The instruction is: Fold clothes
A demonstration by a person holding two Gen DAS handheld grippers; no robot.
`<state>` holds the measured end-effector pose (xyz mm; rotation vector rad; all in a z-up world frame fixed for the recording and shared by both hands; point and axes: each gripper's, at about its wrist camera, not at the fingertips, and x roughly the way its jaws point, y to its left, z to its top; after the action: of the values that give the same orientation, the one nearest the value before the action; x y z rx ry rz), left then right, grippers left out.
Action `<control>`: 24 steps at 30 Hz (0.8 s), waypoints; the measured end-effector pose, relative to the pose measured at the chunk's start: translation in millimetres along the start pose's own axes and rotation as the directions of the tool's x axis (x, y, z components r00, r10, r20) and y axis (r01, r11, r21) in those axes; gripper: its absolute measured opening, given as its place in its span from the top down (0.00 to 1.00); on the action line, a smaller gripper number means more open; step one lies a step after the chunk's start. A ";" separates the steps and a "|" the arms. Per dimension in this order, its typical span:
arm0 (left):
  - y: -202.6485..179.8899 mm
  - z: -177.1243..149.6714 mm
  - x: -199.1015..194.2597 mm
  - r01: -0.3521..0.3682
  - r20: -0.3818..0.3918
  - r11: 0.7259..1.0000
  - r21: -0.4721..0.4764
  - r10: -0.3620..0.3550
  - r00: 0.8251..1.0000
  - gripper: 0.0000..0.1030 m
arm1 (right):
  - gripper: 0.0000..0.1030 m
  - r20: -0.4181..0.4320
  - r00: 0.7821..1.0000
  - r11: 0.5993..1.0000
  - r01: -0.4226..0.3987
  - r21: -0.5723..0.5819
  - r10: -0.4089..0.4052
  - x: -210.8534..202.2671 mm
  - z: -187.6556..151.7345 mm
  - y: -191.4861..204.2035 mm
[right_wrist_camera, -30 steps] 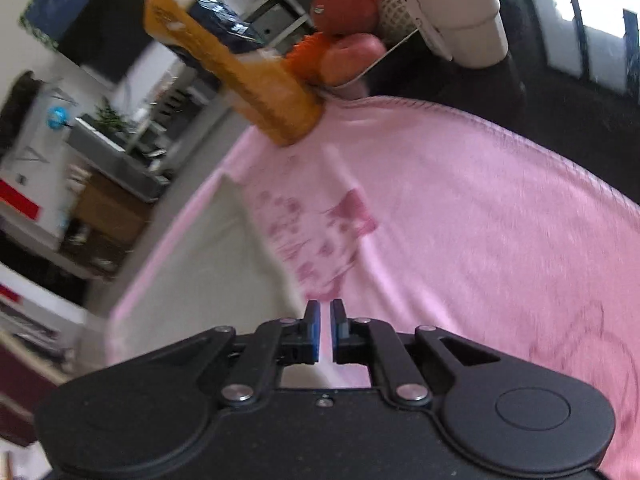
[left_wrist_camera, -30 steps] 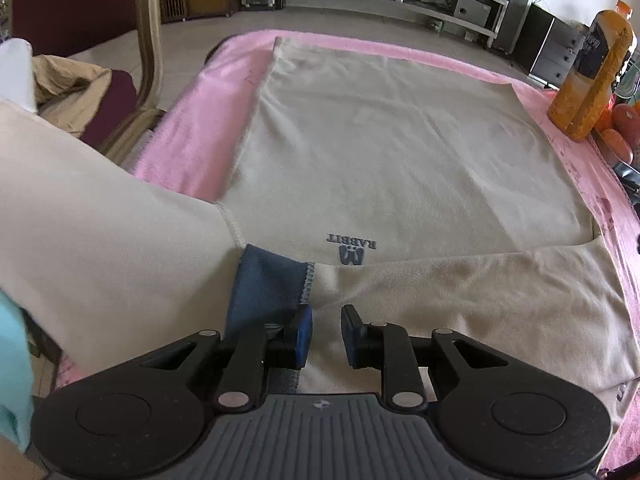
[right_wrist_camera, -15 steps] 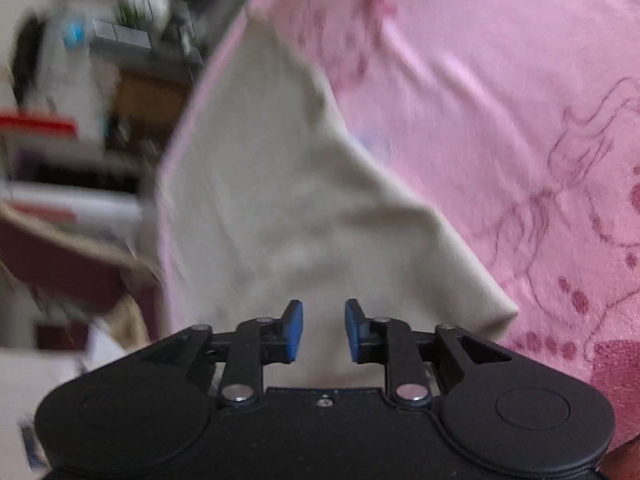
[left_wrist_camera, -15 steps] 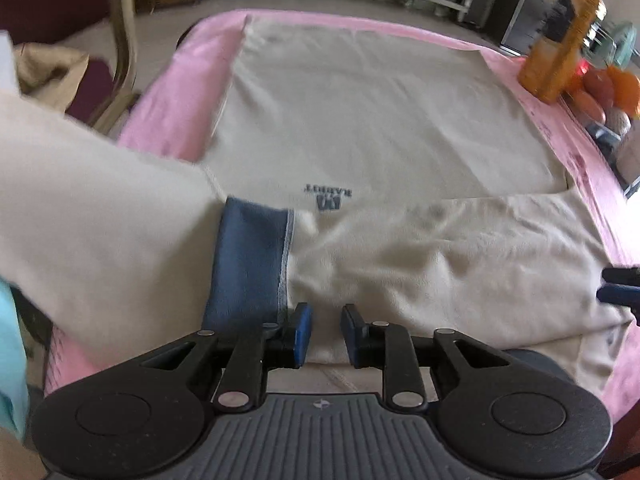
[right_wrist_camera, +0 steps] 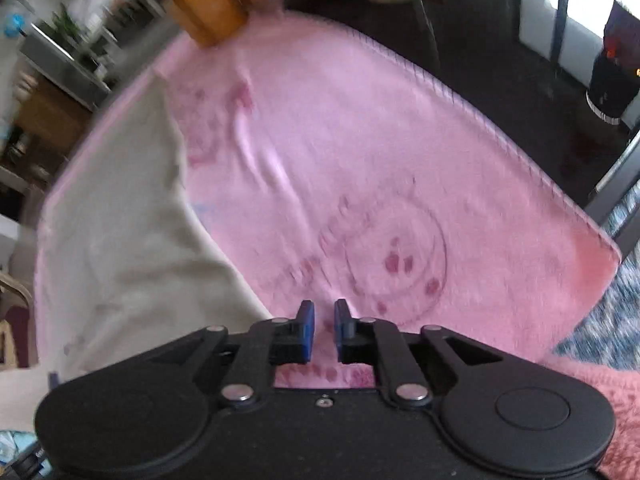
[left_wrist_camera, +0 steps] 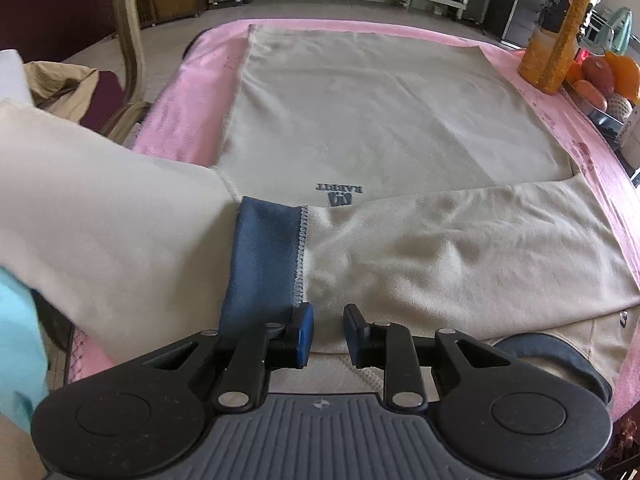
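Note:
A beige sweatshirt [left_wrist_camera: 380,120] lies flat on a pink blanket [left_wrist_camera: 188,120], with a small grey logo near me. One sleeve [left_wrist_camera: 460,256] is folded across it and ends in a blue cuff [left_wrist_camera: 264,268]. The other sleeve [left_wrist_camera: 92,216] hangs off to the left. My left gripper [left_wrist_camera: 328,334] hovers just over the folded sleeve beside the cuff, jaws apart with nothing pinched. In the right wrist view, my right gripper [right_wrist_camera: 322,328] is over bare pink blanket [right_wrist_camera: 360,160], just right of the sweatshirt's edge [right_wrist_camera: 120,240]. Its jaws are closing with nothing between them.
An orange juice bottle [left_wrist_camera: 560,28] and a fruit tray [left_wrist_camera: 600,80] stand at the blanket's far right. A wooden chair [left_wrist_camera: 128,40] with clothes on it is at the left. Turquoise cloth [left_wrist_camera: 16,340] hangs at the near left. The blanket's right edge [right_wrist_camera: 500,128] drops off.
My right gripper swung from over the sweatshirt's edge to over bare blanket, and its jaws opened, then narrowed. It has left the left wrist view. The left gripper barely shifted.

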<state>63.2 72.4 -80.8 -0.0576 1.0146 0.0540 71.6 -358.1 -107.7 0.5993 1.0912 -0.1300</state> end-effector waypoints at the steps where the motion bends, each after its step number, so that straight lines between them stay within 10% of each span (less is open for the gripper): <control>1: 0.3 -0.7 -6.4 -0.005 0.016 1.000 -0.007 0.005 1.000 0.76 | 0.88 0.028 0.999 0.999 -0.042 -0.003 0.042 -5.5 -0.1 -0.3; 10: 3.5 -6.9 -5.7 -0.013 -0.015 0.998 -0.057 0.012 1.000 0.77 | 0.82 -0.100 0.936 0.941 -0.336 0.040 0.339 15.4 -5.6 23.4; 18: 12.0 -7.2 0.3 -0.032 -0.042 0.994 -0.102 0.028 0.999 0.75 | 0.88 -0.136 0.968 0.977 -0.212 -0.002 0.210 31.6 -10.8 31.2; 24: 31.9 -3.0 -34.0 -0.090 0.039 0.980 -0.175 0.098 0.994 0.76 | 0.80 0.033 0.980 0.969 -0.188 -0.163 0.196 -8.6 -19.7 55.0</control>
<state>40.4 103.3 -54.2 -0.1665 0.9627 0.2295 73.1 -303.7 -85.0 0.5520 0.9801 0.1097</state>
